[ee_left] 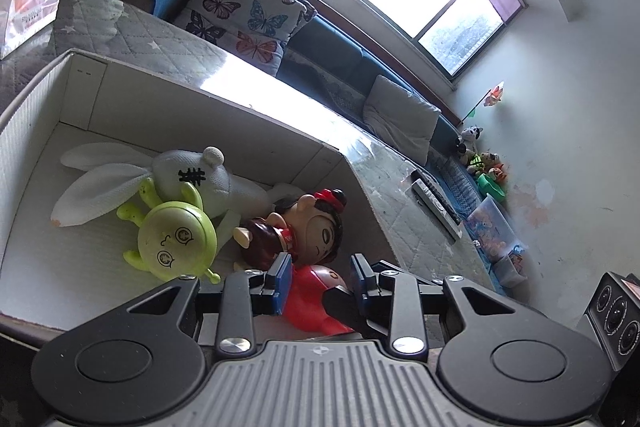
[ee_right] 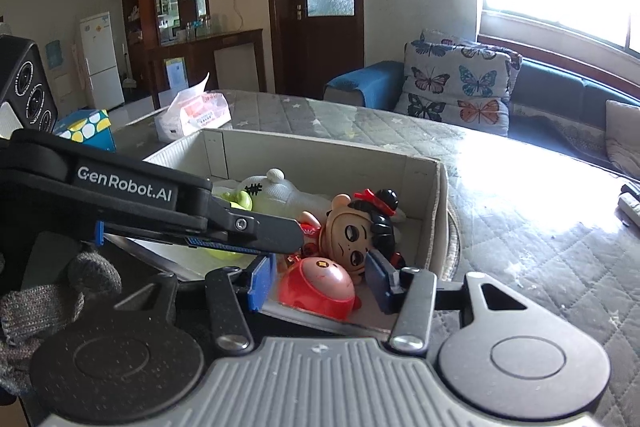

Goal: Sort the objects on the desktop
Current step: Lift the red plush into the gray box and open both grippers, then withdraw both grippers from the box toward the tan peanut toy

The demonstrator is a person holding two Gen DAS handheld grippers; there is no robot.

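Note:
A white cardboard box (ee_left: 256, 99) stands on the quilted table. In it lie a white plush rabbit (ee_left: 188, 175), a green alien toy (ee_left: 176, 235), a doll with black hair and a red bow (ee_left: 308, 227) and a red round toy (ee_left: 316, 291). My left gripper (ee_left: 322, 281) is open over the box, its blue pads either side of the red toy without clamping it. In the right wrist view my right gripper (ee_right: 320, 283) is open at the box's near corner, with the red toy (ee_right: 320, 287) between its pads. The left gripper (ee_right: 256, 231) crosses in from the left.
A tissue pack (ee_left: 28, 11) lies on the table behind the box; it also shows in the right wrist view (ee_right: 196, 115). Remote controls (ee_left: 436, 203) lie at the table's far edge. A sofa with a butterfly cushion (ee_left: 248, 11) runs under the window. A patterned blue box (ee_right: 88, 131) sits at the left.

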